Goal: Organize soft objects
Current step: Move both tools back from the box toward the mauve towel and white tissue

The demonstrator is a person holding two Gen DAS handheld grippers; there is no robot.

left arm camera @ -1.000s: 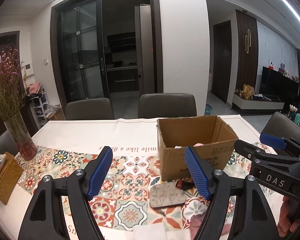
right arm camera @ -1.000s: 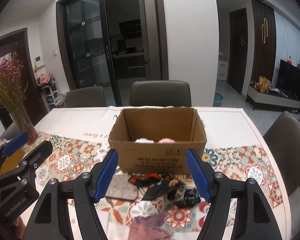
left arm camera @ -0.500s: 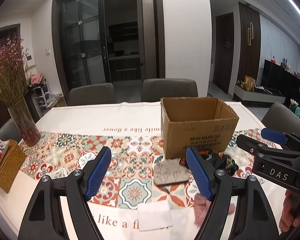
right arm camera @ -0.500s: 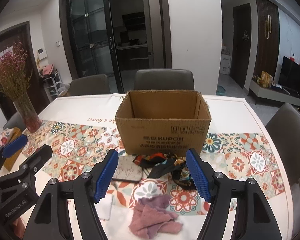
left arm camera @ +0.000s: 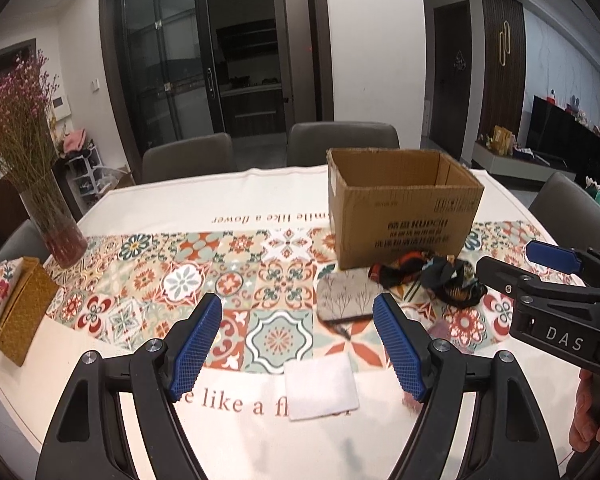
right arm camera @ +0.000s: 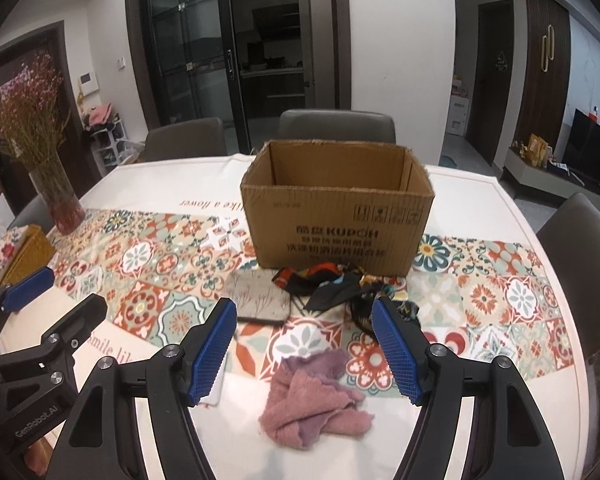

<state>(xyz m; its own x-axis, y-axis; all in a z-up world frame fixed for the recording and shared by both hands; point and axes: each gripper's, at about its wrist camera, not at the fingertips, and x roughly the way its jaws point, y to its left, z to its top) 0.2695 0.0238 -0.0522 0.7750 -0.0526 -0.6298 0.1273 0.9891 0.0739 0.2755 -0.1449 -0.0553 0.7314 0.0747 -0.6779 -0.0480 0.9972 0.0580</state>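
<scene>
An open cardboard box point(left arm camera: 404, 216) point(right arm camera: 340, 228) stands on the table. In front of it lie a dark patterned scarf point(right arm camera: 332, 286) point(left arm camera: 432, 276), a grey pouch with a twig print point(right arm camera: 260, 296) point(left arm camera: 348, 292), a crumpled pink towel point(right arm camera: 316, 396) and a folded white cloth point(left arm camera: 320, 384). My left gripper point(left arm camera: 298, 344) is open and empty above the near table edge, over the white cloth. My right gripper point(right arm camera: 304, 348) is open and empty, above the pink towel. Each gripper shows at the edge of the other's view.
A glass vase of dried flowers point(left arm camera: 56, 224) and a woven tissue box point(left arm camera: 20, 312) stand at the table's left. Chairs point(right arm camera: 336, 128) stand at the far side and at the right point(right arm camera: 580, 236). A patterned runner point(left arm camera: 180, 276) crosses the tablecloth.
Both grippers have pulled back from the box toward the near table edge and risen. The pink towel and white cloth have come into view. Both stay open.
</scene>
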